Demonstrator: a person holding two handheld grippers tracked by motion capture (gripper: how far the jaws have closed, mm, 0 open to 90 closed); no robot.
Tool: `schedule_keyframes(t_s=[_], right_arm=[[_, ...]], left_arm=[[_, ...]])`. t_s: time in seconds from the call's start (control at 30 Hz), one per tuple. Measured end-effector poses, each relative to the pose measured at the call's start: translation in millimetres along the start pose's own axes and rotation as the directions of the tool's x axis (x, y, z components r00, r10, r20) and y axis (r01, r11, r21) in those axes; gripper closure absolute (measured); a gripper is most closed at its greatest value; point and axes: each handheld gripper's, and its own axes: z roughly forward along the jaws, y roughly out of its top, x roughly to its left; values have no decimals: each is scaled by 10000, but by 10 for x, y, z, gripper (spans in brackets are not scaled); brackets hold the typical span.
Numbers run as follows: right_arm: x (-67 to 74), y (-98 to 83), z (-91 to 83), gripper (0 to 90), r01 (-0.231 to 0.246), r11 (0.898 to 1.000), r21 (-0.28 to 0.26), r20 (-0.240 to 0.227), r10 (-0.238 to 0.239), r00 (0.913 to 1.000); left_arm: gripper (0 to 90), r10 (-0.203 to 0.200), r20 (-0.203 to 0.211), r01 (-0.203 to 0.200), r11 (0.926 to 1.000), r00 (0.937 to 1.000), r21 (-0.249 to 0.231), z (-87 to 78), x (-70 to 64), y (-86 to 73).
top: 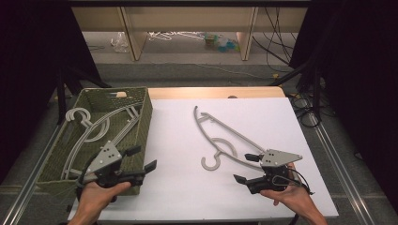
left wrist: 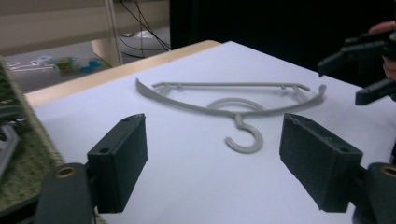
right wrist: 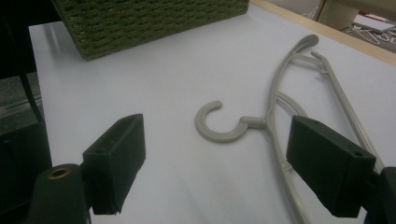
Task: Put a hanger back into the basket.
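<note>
Both tongs were wide open and empty: my left gripper (top: 144, 170) at lower left beside the basket (top: 144, 108), my right gripper (top: 244, 167) flanking the grey hanger (top: 220, 133) at centre, apparently for pickup.

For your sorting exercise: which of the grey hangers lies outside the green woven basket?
The grey hanger lying flat on the white table top, its hook toward the person. The other hangers lie piled inside the green woven basket at the left.

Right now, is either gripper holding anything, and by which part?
Nothing is held: left gripper and right gripper are open, the grey plastic hanger lying free.
</note>
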Motion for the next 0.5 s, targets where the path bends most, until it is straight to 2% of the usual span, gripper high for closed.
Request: schedule_keyframes(t_s=[0.03,0.07,0.1,0.13,0.17,0.27,0.3,0.43,0.5], right_arm=[[0,-2,1,207,-26,10000,14,-14,26,10000],[-2,-6,2,207,-44,10000,-7,10,44,10000],[-11,-10,9,206,30,9999,-147,34,-30,10000],[-13,-13,7,206,21,9999,-139,27,-21,10000],[-17,-17,0,206,11,10000,-71,60,-10,10000],[-22,-30,-1,206,-45,10000,-61,56,45,10000],[-24,-31,-1,206,-32,10000,-57,35,33,10000],[-20,-32,6,206,5,10000,-17,-3,-5,10000],[-15,-34,15,206,11,10000,-76,-10,-11,10000]], left_arm=[[207,-190,38,190,9998,9998,39,29,-39,-40],[198,-201,79,200,9997,9998,102,44,-56,-59],[198,-43,154,42,10000,9999,65,59,-64,-75],[195,-188,265,187,9998,9995,49,79,-97,-101],[191,-29,258,27,10000,9997,74,101,-120,-126],[182,76,228,-77,10000,9997,27,163,-174,-208],[182,-164,316,164,9999,9994,27,184,-200,-240],[182,118,184,-118,9999,9998,29,247,-291,-340],[182,120,323,-125,9998,9994,160,282,-330,-379]])
